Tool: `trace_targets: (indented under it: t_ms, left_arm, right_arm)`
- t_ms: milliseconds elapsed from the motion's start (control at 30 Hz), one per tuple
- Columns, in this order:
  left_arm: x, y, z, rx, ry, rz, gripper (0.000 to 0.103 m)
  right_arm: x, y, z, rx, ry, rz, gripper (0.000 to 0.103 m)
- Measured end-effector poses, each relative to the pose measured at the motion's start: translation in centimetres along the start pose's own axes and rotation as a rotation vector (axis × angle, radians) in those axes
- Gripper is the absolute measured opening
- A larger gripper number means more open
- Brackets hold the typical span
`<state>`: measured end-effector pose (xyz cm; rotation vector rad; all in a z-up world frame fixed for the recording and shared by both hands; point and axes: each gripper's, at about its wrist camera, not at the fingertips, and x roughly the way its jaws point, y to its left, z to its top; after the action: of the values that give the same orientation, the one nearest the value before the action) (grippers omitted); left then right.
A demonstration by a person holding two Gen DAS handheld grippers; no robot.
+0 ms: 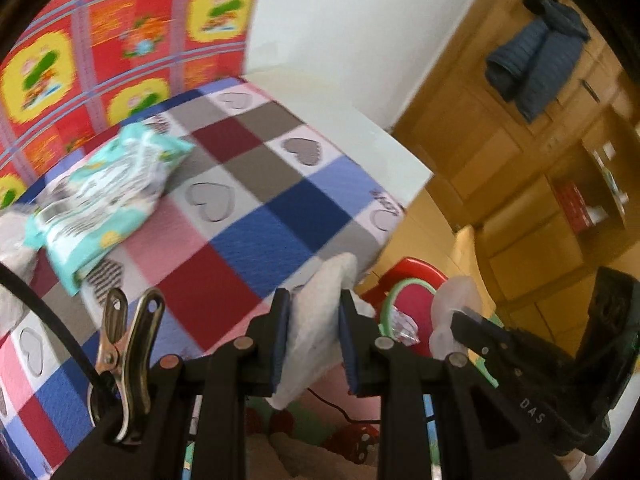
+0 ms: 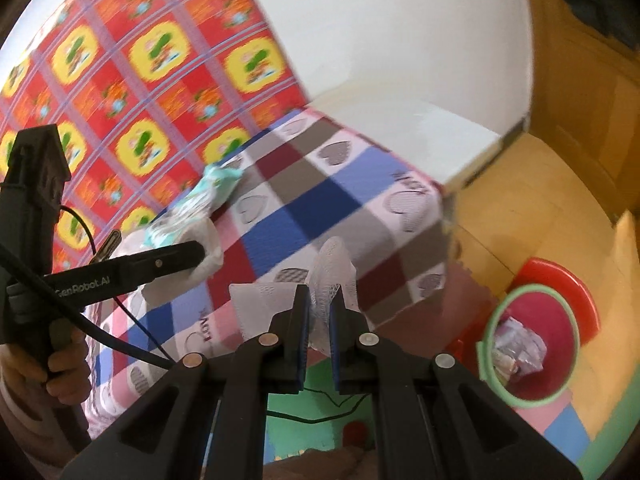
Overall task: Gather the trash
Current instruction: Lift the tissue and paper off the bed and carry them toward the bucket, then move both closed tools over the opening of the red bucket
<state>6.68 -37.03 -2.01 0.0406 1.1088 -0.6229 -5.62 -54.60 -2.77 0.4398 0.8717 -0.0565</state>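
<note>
My left gripper [image 1: 314, 300] is shut on a crumpled white tissue [image 1: 316, 312] that sticks up between its blue pads, over the edge of the checked blanket [image 1: 240, 216]. My right gripper [image 2: 320, 294] is shut on a white foam net [image 2: 334, 264]. In the left wrist view the right gripper [image 1: 460, 316] shows at the right with the pale net [image 1: 456, 296]. The left gripper [image 2: 198, 250] appears at the left of the right wrist view, held by a hand. A red bin [image 2: 490, 340] with a green rim stands on the floor to the right, with wrappers [image 2: 518, 346] inside.
A teal pack of wipes [image 1: 108, 196] lies on the blanket near the red and yellow patterned cloth [image 1: 120, 32]. A white ledge [image 2: 440, 132] lies beyond the bed. A wooden wardrobe [image 1: 500, 152] bears a hanging dark blue jacket [image 1: 540, 56]. Coloured foam mats [image 2: 560, 428] cover the floor.
</note>
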Motion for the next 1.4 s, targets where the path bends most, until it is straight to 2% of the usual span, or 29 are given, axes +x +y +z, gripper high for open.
trace_targets:
  t_ms: [233,467,800,1033,1267,1400]
  left_arm:
    - [1.8,-3.9,0.5,0.143,0.038,-0.068,0.024]
    - [4.7,-9.2,-0.2,0.269,0.099,-0.141,0.024]
    - [10.9,-17.2,-1.6,0.359,0.17,-0.215,0.024]
    - [17.2,-21.8,-3.5,0.401,0.234,-0.255,0.024]
    - [25.0,-25.0,-6.1,0.427,0.299,-0.289,0.024]
    - [28.7,-26.1,-7.3,0.45,0.305,-0.283,0.024]
  right_arm:
    - [-2.3,-3.1,-1.5,0.109,-0.06,-0.106,0.01]
    - [-4.6,-8.3,-3.5,0.218,-0.089,-0.223,0.01]
    - [-5.5,-16.5,-6.0,0.295,-0.065,-0.333,0.01]
    - [-3.7,-21.4,-8.0,0.306,-0.008,-0.366,0.01]
    - [0.2,-26.5,-10.1,0.314,0.062,-0.364,0.01]
    - [2.6,-29.1,-11.0,0.313,0.1,-0.37,0.01]
